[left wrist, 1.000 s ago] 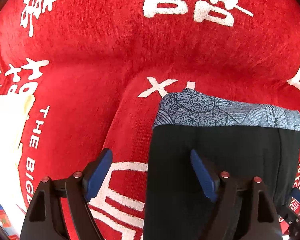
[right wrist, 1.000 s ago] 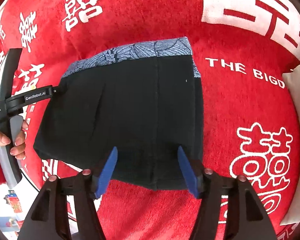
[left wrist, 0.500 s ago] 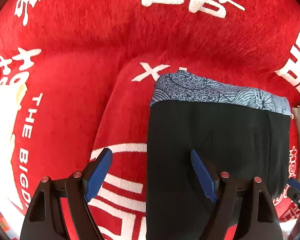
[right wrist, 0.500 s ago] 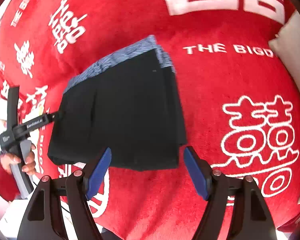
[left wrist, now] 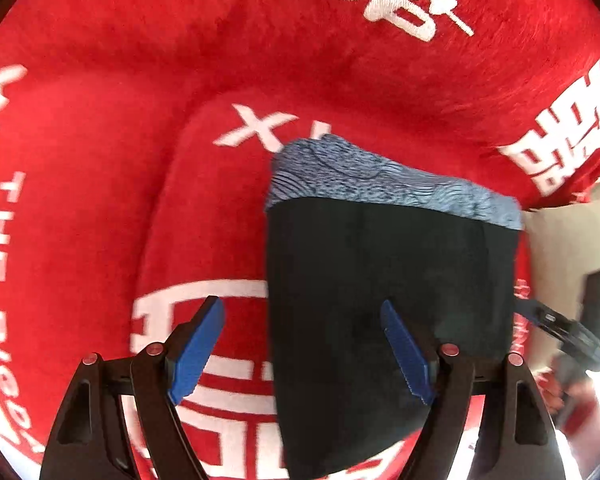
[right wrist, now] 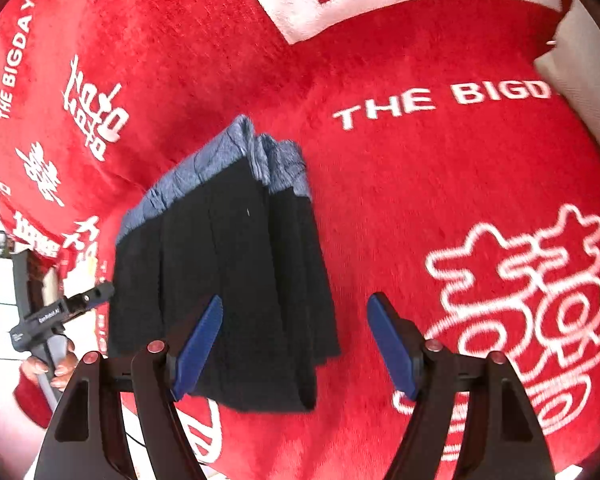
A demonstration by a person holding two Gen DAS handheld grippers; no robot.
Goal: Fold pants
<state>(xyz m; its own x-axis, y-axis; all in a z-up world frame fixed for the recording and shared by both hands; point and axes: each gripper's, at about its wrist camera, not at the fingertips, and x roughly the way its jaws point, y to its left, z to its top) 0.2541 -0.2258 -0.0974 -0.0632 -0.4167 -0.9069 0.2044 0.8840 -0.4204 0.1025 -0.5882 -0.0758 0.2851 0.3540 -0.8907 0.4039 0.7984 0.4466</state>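
1. Pants (right wrist: 228, 280): folded into a thick black stack with the blue patterned waistband (left wrist: 380, 176) at the far end, lying on the red blanket (right wrist: 420, 208) printed with white characters. The surface under the blanket cannot be made out.
2. Against a second ago: the stack sits further left and more skewed in the right wrist view; in the left wrist view it has shifted little.
3. Long axis runs from the near folded edge away to the waistband, leaning slightly left in the right view.
4. Left tongs (left wrist: 304, 352): wide open, holding nothing, pointing steeply down over the stack's left edge, one pad over cloth and one over blanket.
5. Right tongs (right wrist: 296, 344): jaws have just been opening, now wide, nothing gripped, straddling the stack's right edge.
6. A hand (right wrist: 56, 364) in a red sleeve grips the left handle.
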